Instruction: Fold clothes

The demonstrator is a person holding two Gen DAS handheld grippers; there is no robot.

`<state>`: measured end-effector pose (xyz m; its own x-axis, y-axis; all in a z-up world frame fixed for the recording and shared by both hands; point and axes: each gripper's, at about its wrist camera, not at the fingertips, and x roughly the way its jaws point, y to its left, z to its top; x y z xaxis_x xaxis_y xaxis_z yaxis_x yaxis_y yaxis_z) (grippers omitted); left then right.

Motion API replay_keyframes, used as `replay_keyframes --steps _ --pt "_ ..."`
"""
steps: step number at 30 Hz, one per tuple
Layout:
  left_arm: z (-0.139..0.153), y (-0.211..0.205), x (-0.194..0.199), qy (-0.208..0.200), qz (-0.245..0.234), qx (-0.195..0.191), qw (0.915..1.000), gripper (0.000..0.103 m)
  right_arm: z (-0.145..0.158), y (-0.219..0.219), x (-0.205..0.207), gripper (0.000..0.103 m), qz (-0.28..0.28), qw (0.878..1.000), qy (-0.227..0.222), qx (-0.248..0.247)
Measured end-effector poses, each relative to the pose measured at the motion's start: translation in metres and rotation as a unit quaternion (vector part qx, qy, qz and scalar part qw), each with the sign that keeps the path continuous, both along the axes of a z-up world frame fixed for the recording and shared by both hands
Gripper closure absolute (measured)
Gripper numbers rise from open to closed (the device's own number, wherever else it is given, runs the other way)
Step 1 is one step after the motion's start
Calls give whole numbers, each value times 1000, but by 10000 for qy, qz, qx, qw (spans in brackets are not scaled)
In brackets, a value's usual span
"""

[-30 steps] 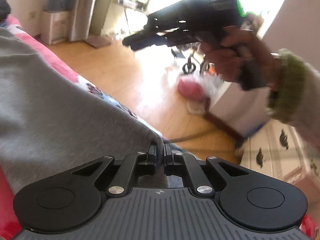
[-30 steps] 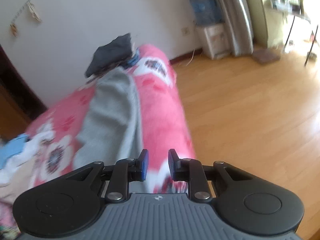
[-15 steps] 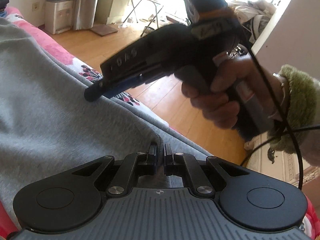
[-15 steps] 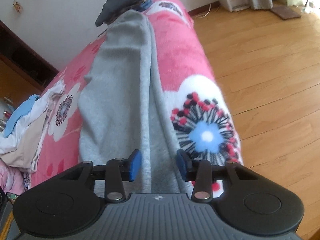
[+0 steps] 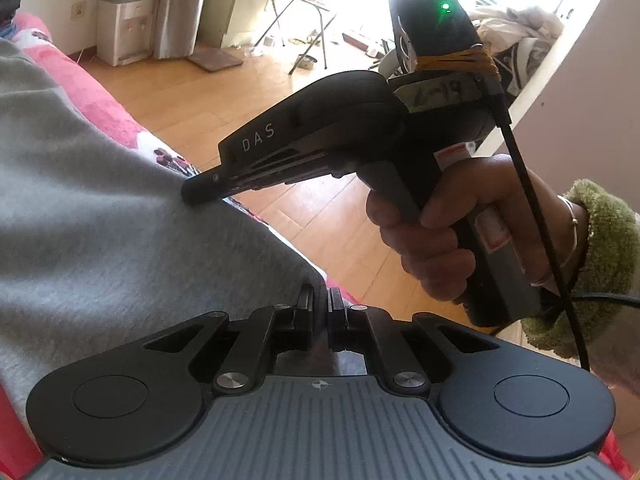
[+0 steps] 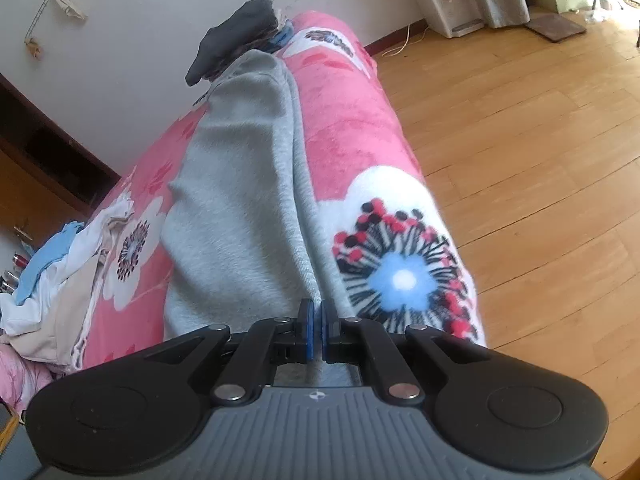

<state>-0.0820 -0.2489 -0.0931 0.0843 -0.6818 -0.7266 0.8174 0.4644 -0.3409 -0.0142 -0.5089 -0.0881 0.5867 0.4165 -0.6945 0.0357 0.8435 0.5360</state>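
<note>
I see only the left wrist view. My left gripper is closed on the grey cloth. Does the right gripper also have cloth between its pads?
Observer: Yes. The right gripper is shut on the edge of the grey garment.
Operator: What is beside that edge, on the floor side?
Observer: The pink blanket, with a big white flower with a blue centre.
Operator: Is something else lying on the bed?
Observer: A dark folded pile at the far end, and a heap of white and blue clothes on the left.
</note>
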Motion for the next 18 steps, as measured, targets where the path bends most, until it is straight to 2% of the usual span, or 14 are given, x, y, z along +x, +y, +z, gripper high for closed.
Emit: replay_keyframes --steps 5,8,9,10,11,13,14,16,18 --pt "-11 -4 -1 52 14 157 9999 99 -11 6 2 99 116 9994 23 -323" --pt "-23 -8 3 209 19 344 9992 96 -17 16 1 99 310 9959 -128 -840" --pt "-25 -7 6 281 36 377 9989 94 -17 21 1 94 388 9931 -209 -1089" --pt "-23 -5 8 383 34 330 9987 86 -17 25 -1 90 444 9900 -280 -1308" --pt "-21 -2 10 486 32 281 9984 72 -16 29 -2 88 485 9871 -336 -1487" --pt "-12 8 11 636 49 82 9979 55 -13 31 -4 72 424 9846 -355 -1661" --pt "-5 14 10 660 50 -46 9978 47 -11 29 -6 69 360 9848 -331 -1669" --pt "5 25 10 709 37 -205 9973 38 -8 20 -11 63 157 9880 -259 -1514" --pt "14 36 9 758 23 -362 9965 38 -3 7 -19 63 -151 9916 -213 -1264"
